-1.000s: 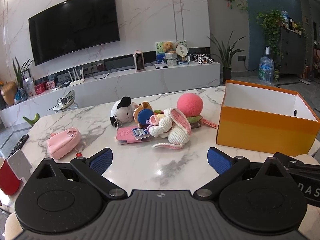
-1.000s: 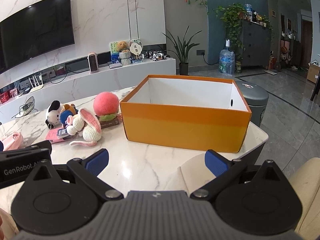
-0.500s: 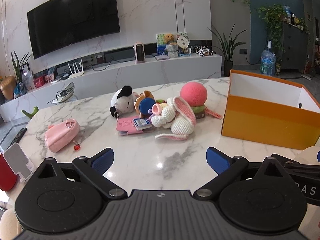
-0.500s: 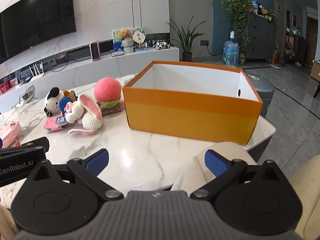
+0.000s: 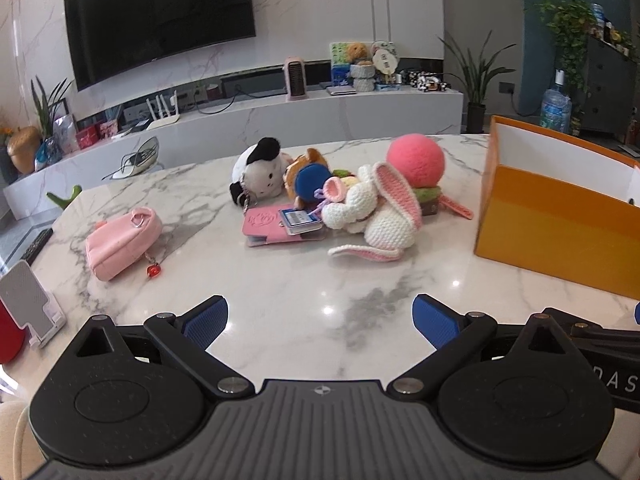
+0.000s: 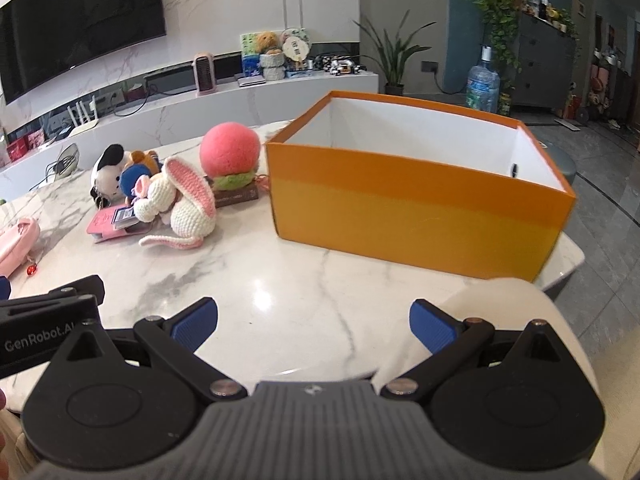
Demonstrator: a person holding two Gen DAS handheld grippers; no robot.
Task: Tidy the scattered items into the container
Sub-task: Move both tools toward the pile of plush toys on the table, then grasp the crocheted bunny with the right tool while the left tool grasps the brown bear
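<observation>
Writing: "GenRobot.AI" in white on the black body of the left gripper, seen at 9 o'clock in the right wrist view; the letters "DAS" at 3 o'clock in the left wrist view (the rest is cut off).
Left gripper (image 5: 320, 318): fingers wide apart, holding nothing, above the bare table.
Right gripper (image 6: 313, 322): fingers also wide apart, empty.
Container: orange box (image 6: 416, 208) with white inside, open at the top, at 1 o'clock of the right gripper.
Scattered items: crochet rabbit (image 5: 376, 216), pink ball (image 5: 415, 159), black-and-white plush (image 5: 260, 174) and pink card case (image 5: 276, 226), together in one heap at 12 o'clock of the left gripper, just beside the box; pink pouch (image 5: 122, 242) apart at 10 o'clock.
Surface: white marble table (image 5: 320, 280) with grey veins, glossy.
Room: living room, wall television (image 5: 160, 20), long marble shelf under it, green plants, water bottle (image 6: 483, 82).
</observation>
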